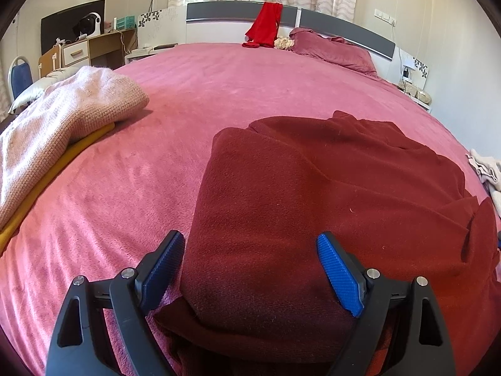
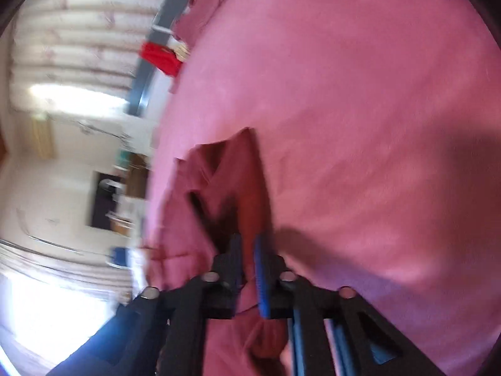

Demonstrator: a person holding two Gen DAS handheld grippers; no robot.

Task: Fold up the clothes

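Observation:
A dark red garment lies partly folded on the pink bed. My left gripper is open, its blue pads on either side of the garment's near folded end, low over it. In the blurred, tilted right wrist view my right gripper is shut on a fold of the dark red garment, holding it above the bed.
A folded pale pink knit rests on a mustard garment at the left. A red cloth hangs on the headboard beside a pillow. Pale clothes lie at the right edge. A desk stands far left.

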